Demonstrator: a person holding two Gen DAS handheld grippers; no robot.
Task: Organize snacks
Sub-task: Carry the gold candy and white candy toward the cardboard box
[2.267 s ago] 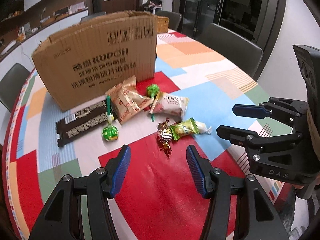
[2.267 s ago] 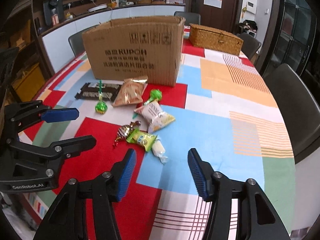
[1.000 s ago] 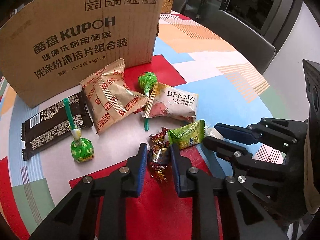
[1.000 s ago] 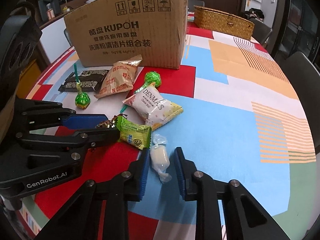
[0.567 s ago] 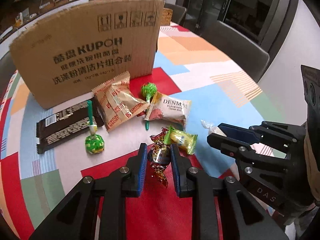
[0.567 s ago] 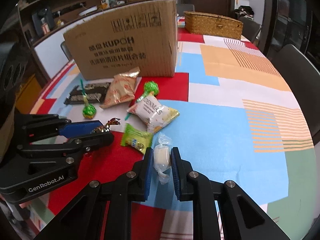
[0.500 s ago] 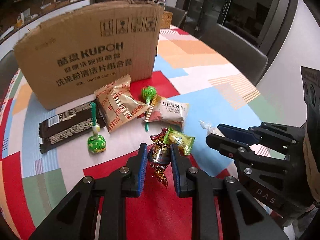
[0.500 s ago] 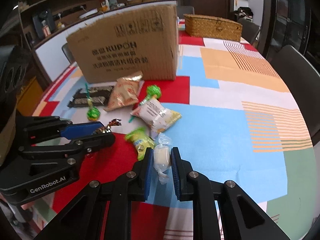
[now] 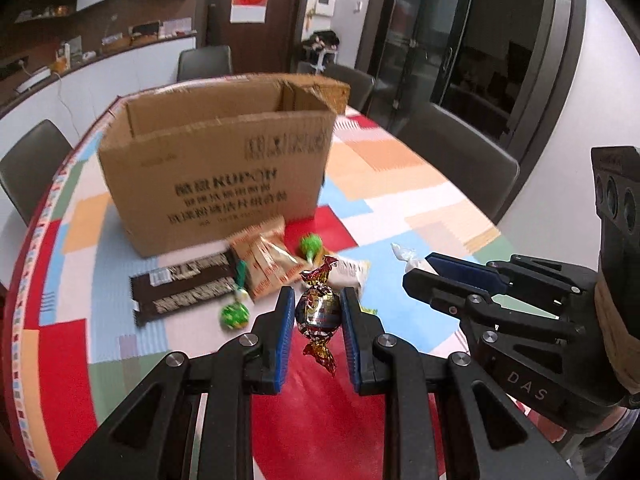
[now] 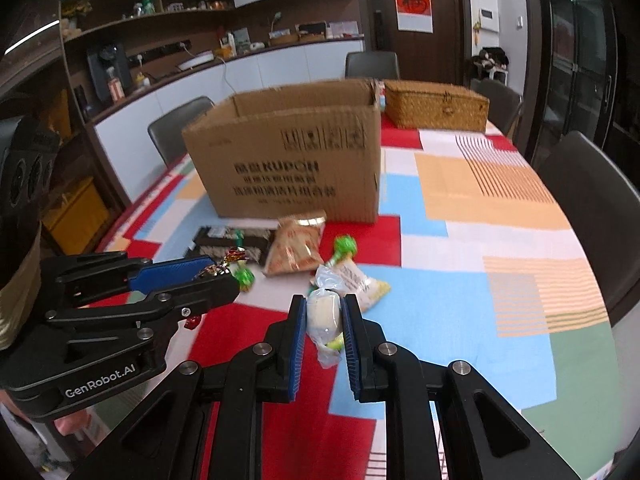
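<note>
My left gripper [image 9: 316, 314] is shut on a foil-wrapped chocolate candy [image 9: 318, 311] and holds it above the table. My right gripper [image 10: 323, 316] is shut on a white candy in clear wrap [image 10: 323, 314], also lifted; it shows at the right of the left wrist view [image 9: 416, 276]. An open cardboard box [image 9: 216, 172] stands behind the snacks. On the table lie a black chocolate bar [image 9: 184, 286], a tan biscuit pack [image 9: 264, 262], two green lollipops [image 9: 234, 314] [image 9: 311, 245] and a white Denmas pack [image 10: 356, 280].
A woven basket [image 10: 436, 106] stands behind the box at the right. Dark chairs [image 10: 588, 184] ring the patchwork-covered table [image 10: 480, 208]. A counter with shelves runs along the back wall.
Both grippers have risen higher above the table with their candies, so the open top of the box now shows. The snacks on the table have not moved.
</note>
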